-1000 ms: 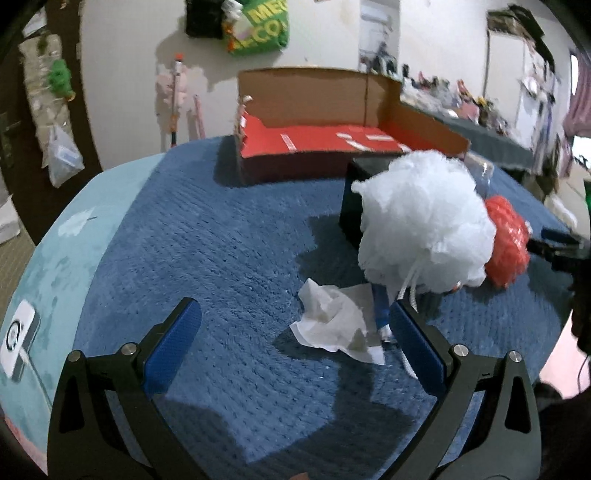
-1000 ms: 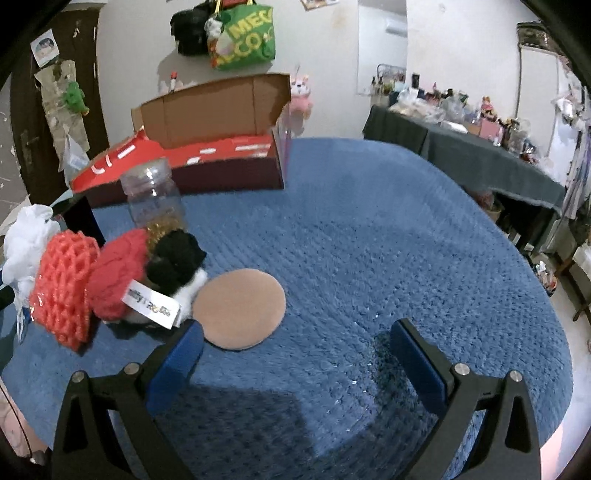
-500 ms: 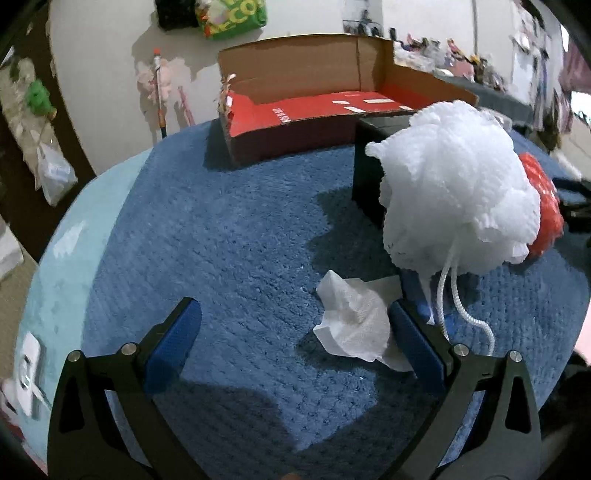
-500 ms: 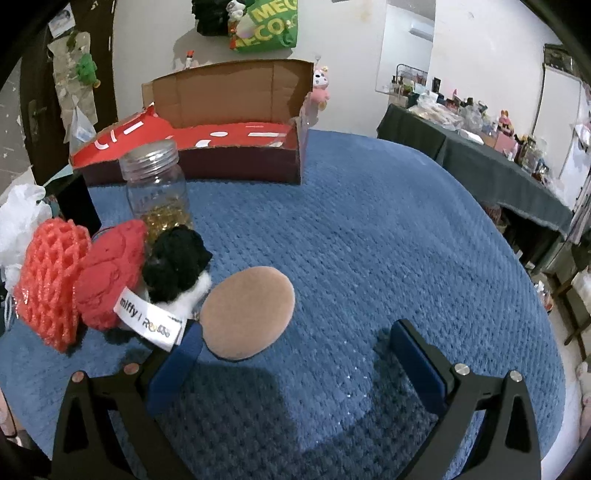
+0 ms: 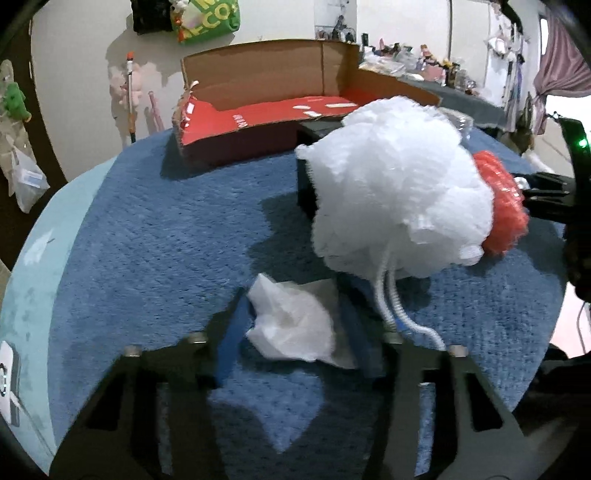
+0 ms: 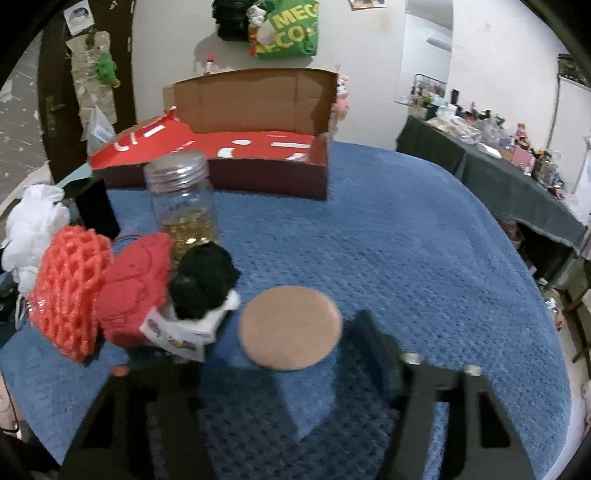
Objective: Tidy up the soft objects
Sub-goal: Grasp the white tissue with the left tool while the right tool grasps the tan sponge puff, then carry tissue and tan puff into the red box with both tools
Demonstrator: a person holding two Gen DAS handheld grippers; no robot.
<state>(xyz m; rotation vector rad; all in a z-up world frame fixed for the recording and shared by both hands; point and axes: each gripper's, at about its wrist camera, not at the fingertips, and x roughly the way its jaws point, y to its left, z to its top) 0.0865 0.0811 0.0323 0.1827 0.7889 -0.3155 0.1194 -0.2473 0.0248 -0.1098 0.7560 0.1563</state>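
Green bag point(image 6: 291, 29) on the wall reads "MEG" over "ECO".

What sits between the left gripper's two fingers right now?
A crumpled white tissue lies between the closing fingers of the left gripper, seen in the left wrist view.

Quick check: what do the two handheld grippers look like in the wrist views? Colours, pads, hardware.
Both match: the left gripper and the right gripper have black plastic finger frames with cut-out slots, blue pads on the inner faces and silver screw heads on top. In the left view, the right unit's black body shows a green light.
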